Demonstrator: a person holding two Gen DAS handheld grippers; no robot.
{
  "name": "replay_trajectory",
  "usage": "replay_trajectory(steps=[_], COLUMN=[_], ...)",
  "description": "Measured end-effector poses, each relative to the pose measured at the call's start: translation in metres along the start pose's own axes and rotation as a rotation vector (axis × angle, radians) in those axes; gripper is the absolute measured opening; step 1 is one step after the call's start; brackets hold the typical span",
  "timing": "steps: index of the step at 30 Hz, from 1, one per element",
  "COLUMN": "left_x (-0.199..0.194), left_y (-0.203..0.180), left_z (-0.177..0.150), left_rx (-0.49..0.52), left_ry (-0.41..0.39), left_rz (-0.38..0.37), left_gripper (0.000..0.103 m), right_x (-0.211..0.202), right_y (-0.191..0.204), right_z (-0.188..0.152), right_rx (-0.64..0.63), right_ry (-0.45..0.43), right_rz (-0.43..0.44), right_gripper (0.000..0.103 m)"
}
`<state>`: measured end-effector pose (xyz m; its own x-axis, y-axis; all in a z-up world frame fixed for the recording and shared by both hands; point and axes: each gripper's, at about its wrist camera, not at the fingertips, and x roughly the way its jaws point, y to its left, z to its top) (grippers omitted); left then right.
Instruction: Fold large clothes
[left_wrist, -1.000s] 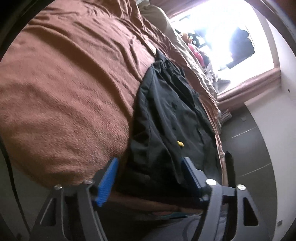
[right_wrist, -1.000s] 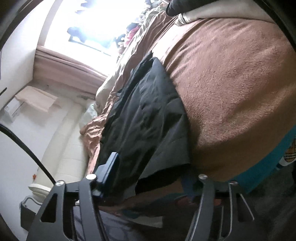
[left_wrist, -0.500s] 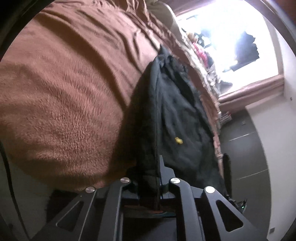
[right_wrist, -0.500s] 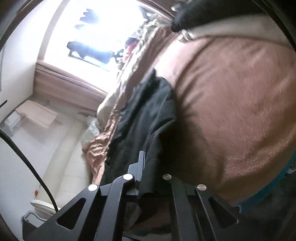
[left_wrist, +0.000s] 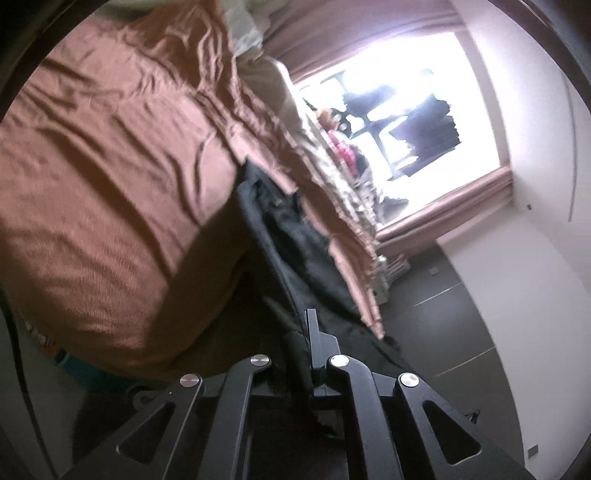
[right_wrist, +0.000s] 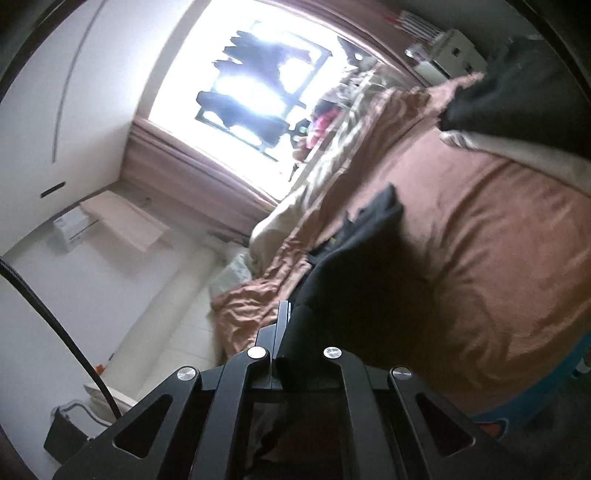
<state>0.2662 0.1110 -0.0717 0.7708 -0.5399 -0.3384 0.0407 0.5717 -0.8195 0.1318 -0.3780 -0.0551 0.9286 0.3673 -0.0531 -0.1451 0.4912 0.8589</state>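
We have the left gripper (left_wrist: 301, 345) and the right gripper (right_wrist: 291, 332) each clamped tight on the near edge of the black garment (left_wrist: 280, 229), whose near end hangs lifted between them while its far end lies on the bed's brown blanket (left_wrist: 110, 166) toward the bright window (right_wrist: 255, 92).

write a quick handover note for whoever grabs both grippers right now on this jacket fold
Left gripper: shut on the near edge of the black jacket.
Right gripper: shut on the same edge, other corner.
Jacket: near end lifted off the brown blanket, far end lying on the bed.
Done: both corners pinched and raised.
Left: probably carry the near edge toward the far end, lay it down, release, then finish the fold.
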Motion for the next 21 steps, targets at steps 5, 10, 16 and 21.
replay_trajectory(steps=[5, 10, 16, 21], left_x=[-0.042, -0.083, -0.131, -0.160], left_y=[-0.024, -0.047, -0.066, -0.068], left_z=[0.005, 0.005, -0.004, -0.021], left_rx=[0.032, 0.056, 0.086, 0.098], left_ry=[-0.058, -0.108, -0.160, -0.170], left_rz=[-0.055, -0.108, -0.143, -0.141], left_gripper=[0.004, 0.004, 0.004, 0.004], right_x=[-0.031, -0.066, -0.079, -0.078], right_y=[0.026, 0.042, 0.044, 0.034], right_z=[-0.004, -0.013, -0.024, -0.032], right_rx=[-0.053, -0.090, -0.126, -0.139], right_ry=[-0.037, -0.066, -0.078, -0.070], right_rz=[0.065, 0.120, 0.157, 0.162], right_gripper=[0.000, 0.000, 0.000, 0.000])
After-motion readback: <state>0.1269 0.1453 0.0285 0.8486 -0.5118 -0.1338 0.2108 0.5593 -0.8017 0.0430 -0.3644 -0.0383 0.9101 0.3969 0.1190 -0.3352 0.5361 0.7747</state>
